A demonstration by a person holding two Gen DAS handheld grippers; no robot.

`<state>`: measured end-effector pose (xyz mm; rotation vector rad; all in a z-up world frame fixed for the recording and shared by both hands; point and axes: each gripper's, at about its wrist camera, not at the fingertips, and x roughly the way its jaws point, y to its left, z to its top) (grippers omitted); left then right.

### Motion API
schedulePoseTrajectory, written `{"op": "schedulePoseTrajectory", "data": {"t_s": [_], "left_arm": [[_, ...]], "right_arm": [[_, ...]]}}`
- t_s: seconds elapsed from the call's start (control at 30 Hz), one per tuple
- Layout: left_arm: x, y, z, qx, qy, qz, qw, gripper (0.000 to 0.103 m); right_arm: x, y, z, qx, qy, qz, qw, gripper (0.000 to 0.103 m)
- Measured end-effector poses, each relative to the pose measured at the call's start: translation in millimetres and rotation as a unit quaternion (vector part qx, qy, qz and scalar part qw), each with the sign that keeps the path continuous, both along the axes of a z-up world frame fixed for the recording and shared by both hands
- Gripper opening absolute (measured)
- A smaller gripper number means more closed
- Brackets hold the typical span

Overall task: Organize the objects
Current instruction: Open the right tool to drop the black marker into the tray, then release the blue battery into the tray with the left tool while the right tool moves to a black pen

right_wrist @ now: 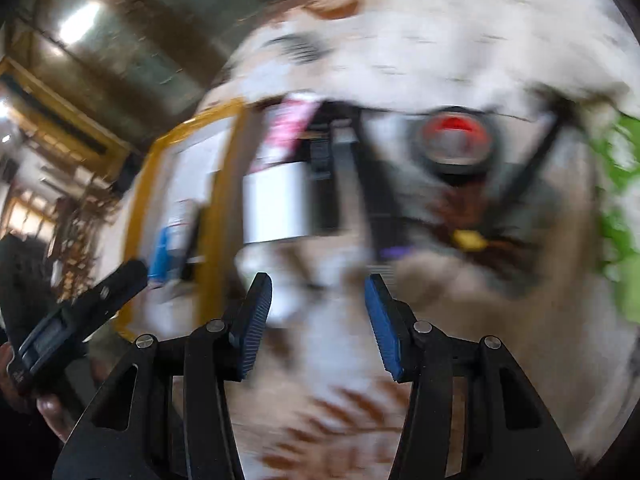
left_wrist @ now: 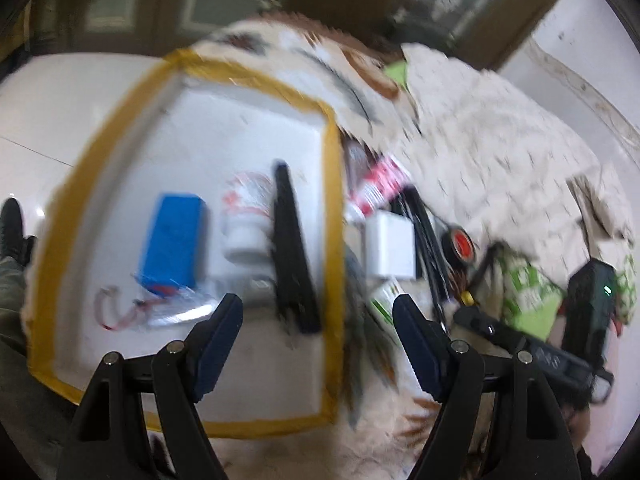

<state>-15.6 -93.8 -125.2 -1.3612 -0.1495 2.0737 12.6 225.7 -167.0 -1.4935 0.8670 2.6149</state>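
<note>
A white tray with a yellow taped rim (left_wrist: 330,216) lies on a patterned cloth. In it lie a blue battery pack (left_wrist: 176,240), a white bottle with red print (left_wrist: 245,216) and a long black bar (left_wrist: 294,252). My left gripper (left_wrist: 318,316) is open and empty above the tray's near right edge. Right of the tray lie a white block (left_wrist: 390,246), a red-and-white packet (left_wrist: 382,186) and a black roll with a red centre (left_wrist: 460,245). My right gripper (right_wrist: 318,300) is open and empty over the cloth, short of the white block (right_wrist: 276,204) and the roll (right_wrist: 454,144). Both views are blurred.
Green-and-white packets (left_wrist: 528,292) and a black device with a green light (left_wrist: 592,300) lie at the right. The other gripper's body shows in each view (left_wrist: 532,348) (right_wrist: 72,316). White floor (left_wrist: 60,120) lies left of the tray. Black straps and wires (left_wrist: 428,256) lie by the block.
</note>
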Motion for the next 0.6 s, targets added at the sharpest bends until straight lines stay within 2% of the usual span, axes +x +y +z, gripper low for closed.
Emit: {"op": "schedulePoseTrajectory", "data": {"t_s": [0.07,0.23,0.3,0.37,0.47,0.53,0.6], "left_arm": [[2,2,1,0.008,-0.004,-0.009,0.9999,0.078],[5,15,-5,0.014,-0.058,-0.017,0.9981,0.078],[8,30,-3,0.000,-0.058,-0.028,0.9979,0.078],[13,45,-1,-0.014,-0.060,-0.041,0.9973,0.078],[15,70,1,-0.054,-0.056,-0.044,0.9960,0.078],[13,84,1,-0.078,-0.051,-0.053,0.9942,0.077],[12,88,-1,-0.083,-0.063,-0.045,0.9935,0.076]], "right_arm": [[2,13,-7,-0.008,-0.008,-0.009,1.000,0.049],[-13,14,-14,-0.001,-0.014,0.002,1.000,0.049],[-19,4,-17,0.020,-0.030,0.016,0.999,0.048],[-22,-1,-20,0.042,-0.042,0.019,0.998,0.044],[-22,-1,-22,0.064,-0.046,0.020,0.997,0.031],[-20,4,-23,0.059,-0.045,0.015,0.997,0.028],[-19,8,-24,0.051,-0.045,0.012,0.998,0.028]]}}
